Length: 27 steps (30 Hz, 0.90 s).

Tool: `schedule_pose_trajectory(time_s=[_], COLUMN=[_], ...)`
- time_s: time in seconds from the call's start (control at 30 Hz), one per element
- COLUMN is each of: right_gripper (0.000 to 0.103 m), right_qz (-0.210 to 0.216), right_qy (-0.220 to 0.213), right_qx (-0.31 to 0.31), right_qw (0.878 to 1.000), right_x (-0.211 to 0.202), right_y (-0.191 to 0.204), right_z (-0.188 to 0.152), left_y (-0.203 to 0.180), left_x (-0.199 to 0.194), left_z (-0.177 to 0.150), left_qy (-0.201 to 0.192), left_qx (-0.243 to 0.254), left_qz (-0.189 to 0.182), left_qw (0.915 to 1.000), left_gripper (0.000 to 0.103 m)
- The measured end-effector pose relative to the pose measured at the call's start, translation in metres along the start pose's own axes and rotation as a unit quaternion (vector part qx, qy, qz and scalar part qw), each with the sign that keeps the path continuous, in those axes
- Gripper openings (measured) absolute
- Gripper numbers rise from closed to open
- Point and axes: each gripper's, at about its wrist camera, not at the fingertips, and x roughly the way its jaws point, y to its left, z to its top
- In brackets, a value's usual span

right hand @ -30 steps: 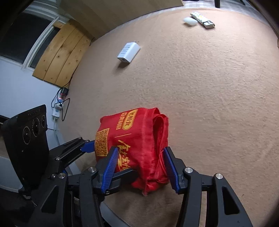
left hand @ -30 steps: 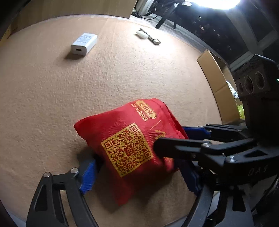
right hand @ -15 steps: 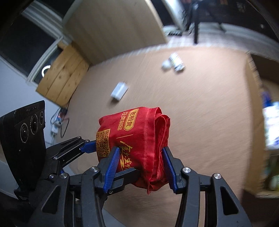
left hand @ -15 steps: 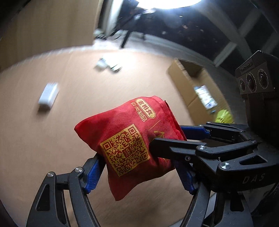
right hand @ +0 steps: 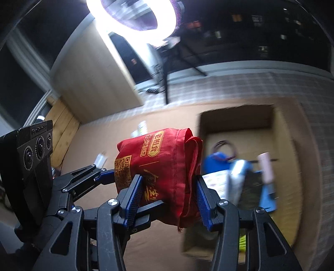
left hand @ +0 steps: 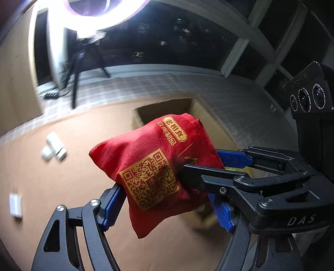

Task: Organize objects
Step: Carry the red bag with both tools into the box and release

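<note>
A folded red cloth bag (left hand: 154, 166) with a gold QR code and gold lettering is held in the air between both grippers. My left gripper (left hand: 167, 208) is shut on it from one side. My right gripper (right hand: 169, 200) is shut on the same red bag (right hand: 158, 166) from the other side. Beyond the bag lies an open cardboard box (right hand: 279, 129), also in the left wrist view (left hand: 165, 110). It holds several items, among them a blue object (right hand: 215, 162) and a pink tube (right hand: 265, 166).
A brown mat (left hand: 52, 166) carries a white rectangular adapter (left hand: 15, 205) and two small white objects (left hand: 53, 146) at the left. A ring light (right hand: 133, 14) on a tripod stands behind. Tiled floor (left hand: 187, 87) and dark windows lie beyond.
Both grippers have lifted the red bag off the mat and swung it up and right towards the cardboard box. The view has tilted upward.
</note>
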Motion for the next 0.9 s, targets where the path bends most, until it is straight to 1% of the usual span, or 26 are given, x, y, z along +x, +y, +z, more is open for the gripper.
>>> schedule_pose_trajectory(time_s=[0.13, 0.23, 0.37, 0.43, 0.53, 0.6, 0.67, 0.73, 0.9], right_gripper=[0.046, 0.046, 0.046, 0.047, 0.048, 0.051, 0.055, 0.057, 0.058], right_qz=[-0.014, -0.018, -0.022, -0.027, -0.038, -0.05, -0.056, -0.064, -0.075], right_qy=[-0.003, -0.001, 0.0, 0.0, -0.002, -0.003, -0.005, -0.009, -0.023], right_qx=[0.018, 0.03, 0.039, 0.042, 0.045, 0.051, 0.058, 0.06, 0.072], right_qw=[1.0, 0.999, 0.999, 0.999, 0.998, 0.997, 0.997, 0.996, 0.994], right_x=[-0.002, -0.001, 0.002, 0.006, 0.007, 0.006, 0.006, 0.004, 0.001], right_y=[-0.033, -0.048, -0.059, -0.057, -0.057, -0.058, -0.057, -0.053, -0.042], right_z=[0.008, 0.01, 0.011, 0.012, 0.013, 0.012, 0.012, 0.011, 0.009], left_y=[-0.023, -0.037, -0.047, -0.049, -0.047, -0.045, -0.041, -0.038, -0.028], left_x=[0.027, 0.046, 0.062, 0.067, 0.071, 0.072, 0.071, 0.065, 0.049], left_z=[0.021, 0.029, 0.034, 0.035, 0.036, 0.037, 0.037, 0.036, 0.032], left_qy=[0.008, 0.018, 0.027, 0.03, 0.034, 0.036, 0.037, 0.035, 0.027], left_qx=[0.013, 0.023, 0.031, 0.035, 0.039, 0.042, 0.038, 0.039, 0.044], left_qz=[-0.004, -0.002, 0.002, 0.007, 0.006, 0.01, 0.011, 0.006, 0.001], left_qw=[0.9999, 0.9996, 0.9991, 0.9989, 0.9987, 0.9984, 0.9985, 0.9986, 0.9987], left_gripper=[0.078, 0.078, 0.078, 0.078, 0.078, 0.08, 0.081, 0.081, 0.081])
